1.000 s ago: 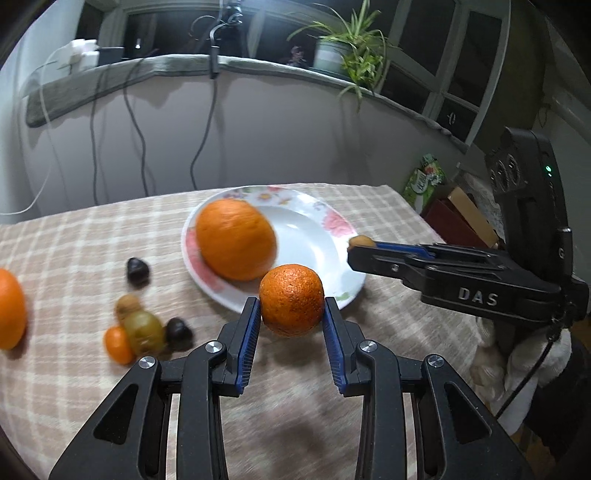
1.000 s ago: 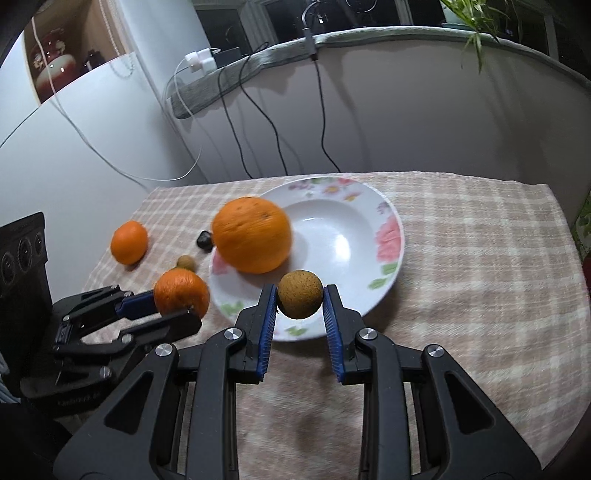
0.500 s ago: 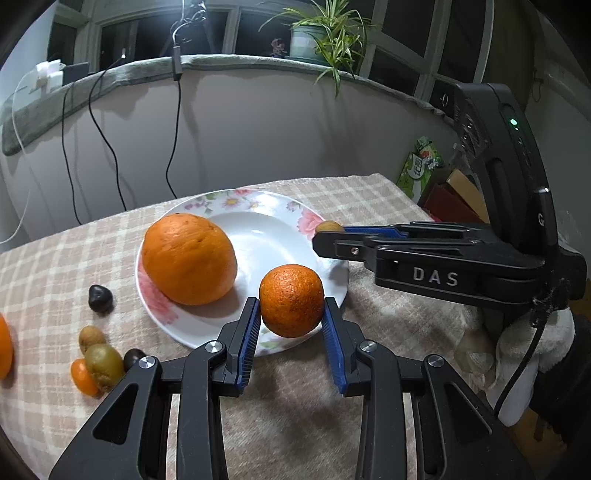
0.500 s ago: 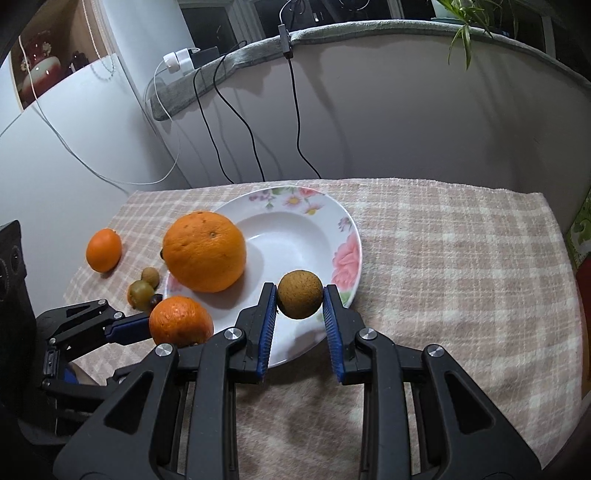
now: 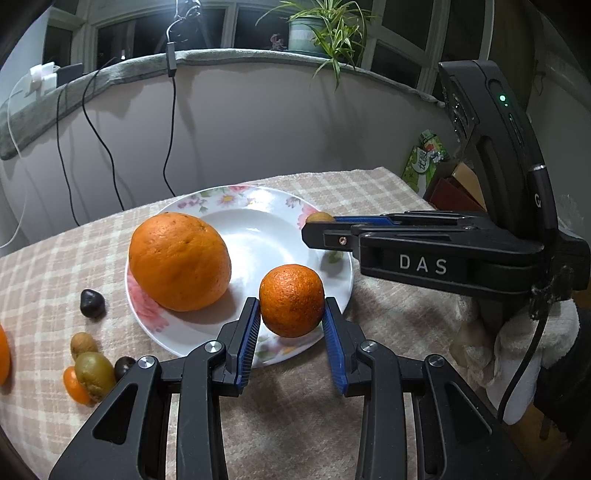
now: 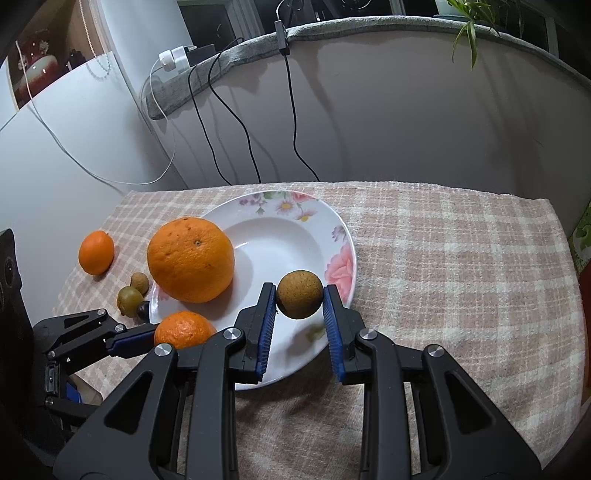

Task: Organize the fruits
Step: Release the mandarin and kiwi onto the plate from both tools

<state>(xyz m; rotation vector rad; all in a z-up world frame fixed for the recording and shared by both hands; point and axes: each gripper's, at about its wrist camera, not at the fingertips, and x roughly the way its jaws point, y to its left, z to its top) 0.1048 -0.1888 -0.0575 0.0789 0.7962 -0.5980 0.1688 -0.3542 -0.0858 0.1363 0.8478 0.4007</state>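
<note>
My left hand-held gripper (image 5: 291,319) pinches a dimpled orange tangerine (image 5: 291,301) over the floral plate's (image 5: 258,206) near rim; my right hand-held gripper (image 6: 300,314) pinches a rough brown round fruit (image 6: 300,299) above the plate's right side.

Checked tablecloth (image 6: 443,258) covers the table. Potted plant (image 5: 314,33) stands on the far ledge. Black cables (image 6: 291,110) hang down the wall; white charger (image 6: 171,59) sits far left.
</note>
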